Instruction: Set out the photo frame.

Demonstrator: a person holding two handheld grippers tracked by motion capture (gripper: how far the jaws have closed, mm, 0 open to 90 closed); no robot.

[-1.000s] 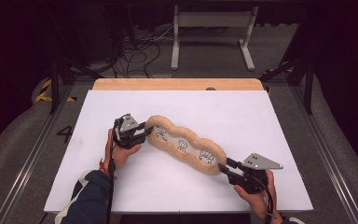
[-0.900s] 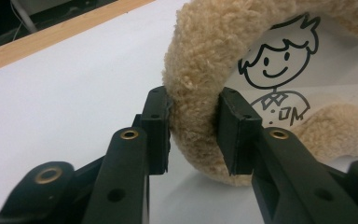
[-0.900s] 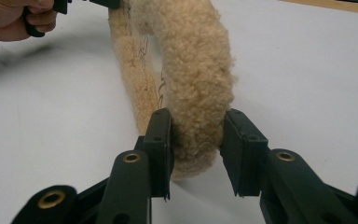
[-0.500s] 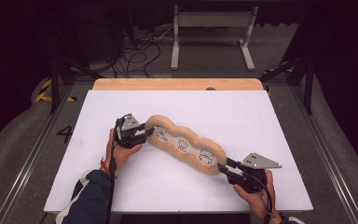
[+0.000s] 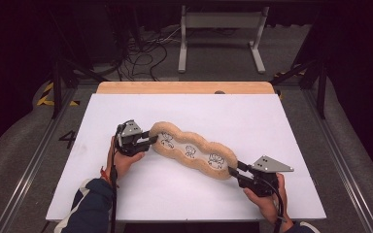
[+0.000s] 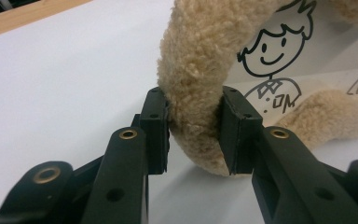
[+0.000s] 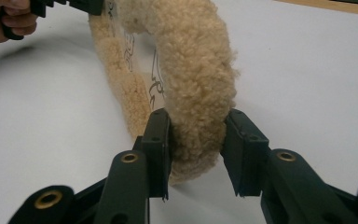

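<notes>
Pinching both ends at once, you have the fuzzy tan case (image 5: 193,151) stretched diagonally across the white worktop (image 5: 272,126). Your left claw (image 5: 148,141) is pressed onto the plush rim at the far-left end; in the left gripper view the pads (image 6: 154,126) dent the fleece beside a clear panel with a cartoon figure (image 6: 270,60). Your right claw (image 5: 234,171) clamps the plush rim at the near-right end, and the right gripper view shows the fleece squeezed between both pads (image 7: 161,140).

By the look of it, the grasping is done: both ends are secured and the case seems raised slightly at the grips, though you cannot tell from above whether its middle rests on the worktop. What is left appears to be the actual handling, lifting, straightening or carrying it somewhere. Nowhere to set it down is apparent on the worktop.
</notes>
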